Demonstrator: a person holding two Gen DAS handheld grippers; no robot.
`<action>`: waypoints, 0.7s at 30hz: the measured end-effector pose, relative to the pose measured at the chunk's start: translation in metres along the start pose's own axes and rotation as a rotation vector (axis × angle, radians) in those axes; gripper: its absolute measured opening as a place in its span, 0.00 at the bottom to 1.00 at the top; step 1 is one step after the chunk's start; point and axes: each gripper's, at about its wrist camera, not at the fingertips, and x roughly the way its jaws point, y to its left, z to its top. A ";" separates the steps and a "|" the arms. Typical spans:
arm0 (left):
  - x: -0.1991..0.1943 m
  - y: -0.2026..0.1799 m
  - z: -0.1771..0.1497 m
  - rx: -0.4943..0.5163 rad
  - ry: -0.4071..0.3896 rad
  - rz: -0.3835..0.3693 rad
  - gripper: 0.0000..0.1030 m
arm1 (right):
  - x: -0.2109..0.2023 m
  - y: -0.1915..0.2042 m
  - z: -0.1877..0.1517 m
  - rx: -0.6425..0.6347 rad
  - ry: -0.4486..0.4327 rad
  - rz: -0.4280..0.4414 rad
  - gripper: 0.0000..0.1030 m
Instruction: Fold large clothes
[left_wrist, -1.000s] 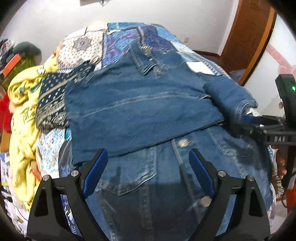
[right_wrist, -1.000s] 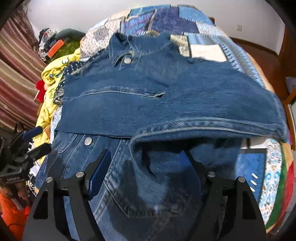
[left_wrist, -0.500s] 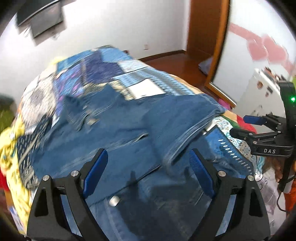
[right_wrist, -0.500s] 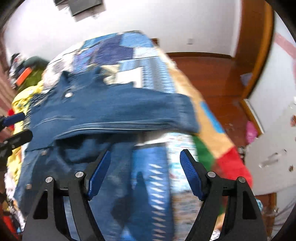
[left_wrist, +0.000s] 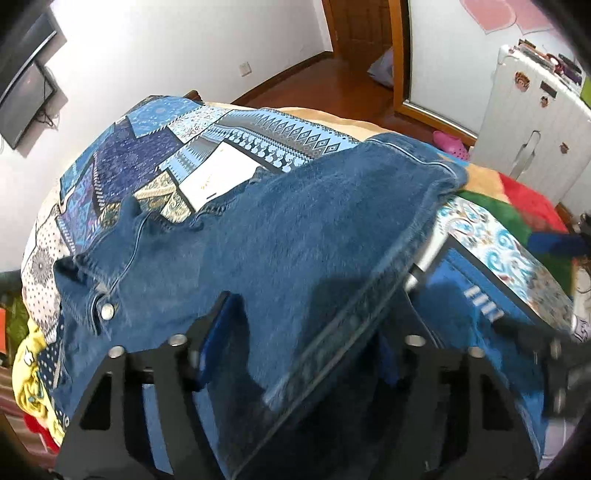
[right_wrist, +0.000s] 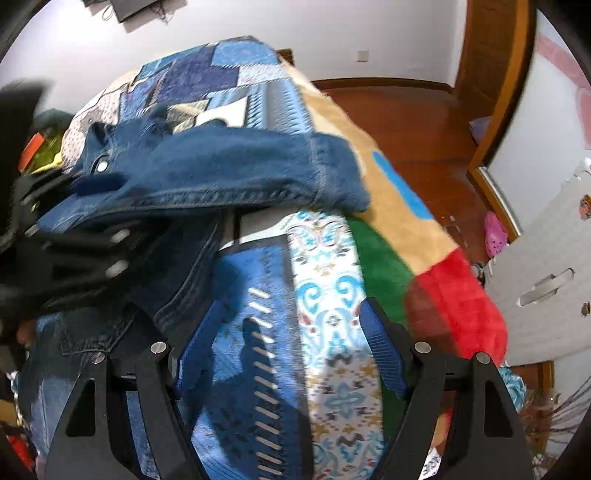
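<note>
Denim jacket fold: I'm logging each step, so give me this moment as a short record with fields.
garment: denim jacket, lying on the bed, sleeve folded across its body
surface: patchwork bedspread
left gripper: jaws closing, the jacket's stitched edge between them
right gripper: open, nothing between its jaws, over bare bedspread beside the jacket
sleeve cuff: reaches toward the bed's right side
fold state: partly done
</note>
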 end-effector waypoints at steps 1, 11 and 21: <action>0.002 0.001 0.003 -0.007 -0.001 -0.011 0.51 | 0.002 0.003 0.000 -0.002 0.003 0.008 0.72; -0.044 0.060 0.004 -0.259 -0.113 -0.184 0.21 | 0.004 0.025 0.015 -0.050 -0.014 0.032 0.72; -0.091 0.092 -0.014 -0.263 -0.219 -0.108 0.15 | 0.041 0.050 0.004 -0.190 0.082 -0.060 0.72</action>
